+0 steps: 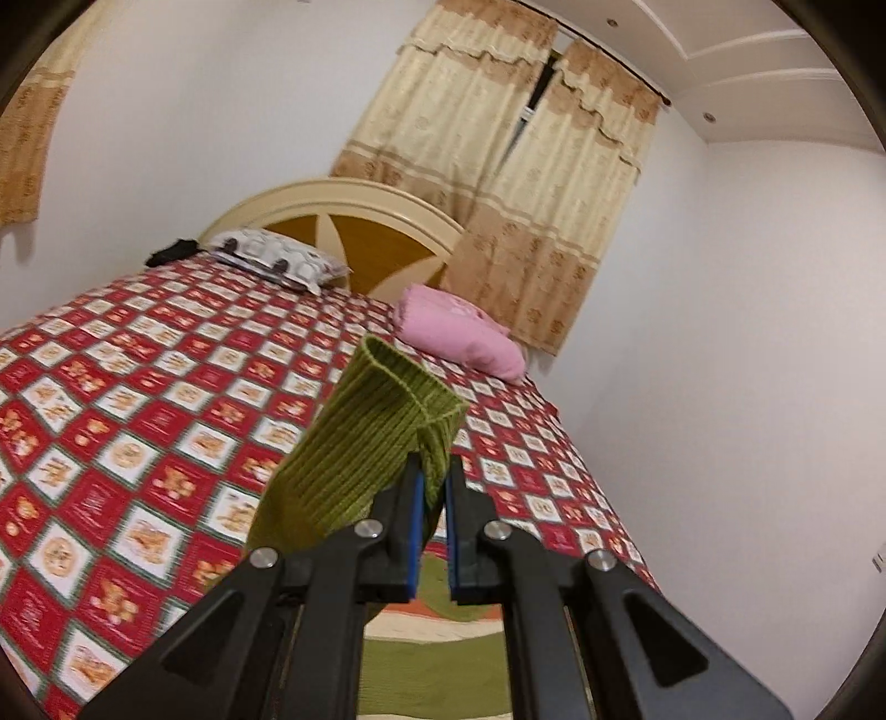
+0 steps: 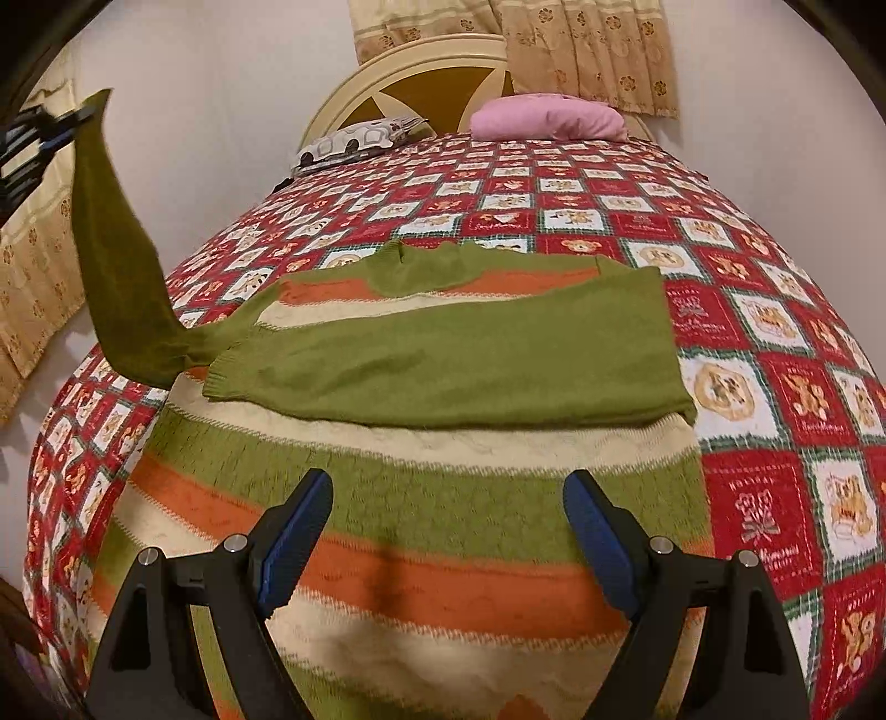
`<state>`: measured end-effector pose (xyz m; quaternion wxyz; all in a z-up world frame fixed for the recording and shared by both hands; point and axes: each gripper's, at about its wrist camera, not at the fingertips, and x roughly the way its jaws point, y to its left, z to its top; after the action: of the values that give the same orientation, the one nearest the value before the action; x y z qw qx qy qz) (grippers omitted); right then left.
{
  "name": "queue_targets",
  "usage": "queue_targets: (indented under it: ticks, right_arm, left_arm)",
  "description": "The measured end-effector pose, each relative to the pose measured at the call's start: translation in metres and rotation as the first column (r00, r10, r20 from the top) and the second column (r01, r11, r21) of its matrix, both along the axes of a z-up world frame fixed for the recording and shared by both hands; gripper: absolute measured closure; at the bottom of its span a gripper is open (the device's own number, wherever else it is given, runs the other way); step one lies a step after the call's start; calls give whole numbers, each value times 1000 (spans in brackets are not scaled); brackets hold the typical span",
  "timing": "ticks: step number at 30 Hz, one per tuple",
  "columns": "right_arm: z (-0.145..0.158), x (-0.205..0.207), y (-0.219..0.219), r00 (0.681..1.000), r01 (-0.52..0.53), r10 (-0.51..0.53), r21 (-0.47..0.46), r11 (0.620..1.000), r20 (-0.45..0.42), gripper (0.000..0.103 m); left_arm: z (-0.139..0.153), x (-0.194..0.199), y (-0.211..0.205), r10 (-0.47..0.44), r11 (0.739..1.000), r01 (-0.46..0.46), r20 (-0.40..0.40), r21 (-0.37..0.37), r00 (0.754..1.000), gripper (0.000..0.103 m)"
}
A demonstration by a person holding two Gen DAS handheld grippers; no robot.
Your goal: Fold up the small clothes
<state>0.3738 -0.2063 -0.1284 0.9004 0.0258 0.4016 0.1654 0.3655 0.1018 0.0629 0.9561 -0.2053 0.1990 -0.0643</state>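
A striped sweater (image 2: 421, 498) in green, orange and cream lies flat on the bed (image 2: 775, 343), over the red checked cover. One green sleeve (image 2: 454, 354) is folded across its chest, the cuff near the sweater's left edge in the right wrist view. The other sleeve (image 2: 119, 266) is lifted off the bed and rises steeply to the left, where the left gripper (image 2: 83, 113) pinches its cuff. In the left wrist view the left gripper's fingers stand narrow, clamped on the ribbed green knit (image 1: 365, 437), whose cuff end sticks up past the tips. The right gripper (image 2: 448, 531) hovers over the sweater's lower body with its fingers spread wide and nothing between them. At the head of the bed lie a patterned pillow (image 2: 354, 141) and a pink pillow (image 2: 548, 117), well apart from the sweater. Behind them stand a rounded headboard (image 2: 421, 66) and beige curtains (image 2: 587, 50). A dark object (image 1: 171, 250) sits beside the patterned pillow; what it is cannot be told.
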Motion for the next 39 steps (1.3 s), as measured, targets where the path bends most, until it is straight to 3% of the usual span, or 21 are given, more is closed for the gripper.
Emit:
queue_targets:
  ticks: [9,16,23,25,27,30,34,39]
  right_arm:
    - [-13,-18,-14,1000,6,-6,5,1000,-21,18]
    - [-34,-30,-22,1000,9,-9,-6,1000,-29,18]
    - [-37,-34,-25,1000,17,-17,13,1000,-12,17]
    - [-38,-34,-25,1000,17,-17,12,1000,-11,17]
    - [-39,-34,-26,1000,16,-16,24,1000,-16,17]
    - [-39,-33,-30,1000,16,-15,51,999,-17,17]
    - [-39,-34,-32,1000,15,-14,71,997,-15,17]
    - [-36,-36,-34,1000,24,-24,83,996,-5,17]
  left_arm:
    - [-22,24,-88,-132,991,131,-43,-15,990,96]
    - [-73,38,-166,-154,975,169,-112,147,982,96]
    - [-126,56,-218,-161,945,217,-227,246,961,95]
    - [-134,58,-223,-163,937,230,-252,265,954,88]
    - [-137,52,-223,-157,924,235,-262,303,952,56]
    - [-135,27,-211,-155,909,226,-219,349,963,30]
    - [-139,-5,-176,-120,873,202,-206,443,971,23]
    - [-159,-35,-105,4,855,128,-254,502,967,21]
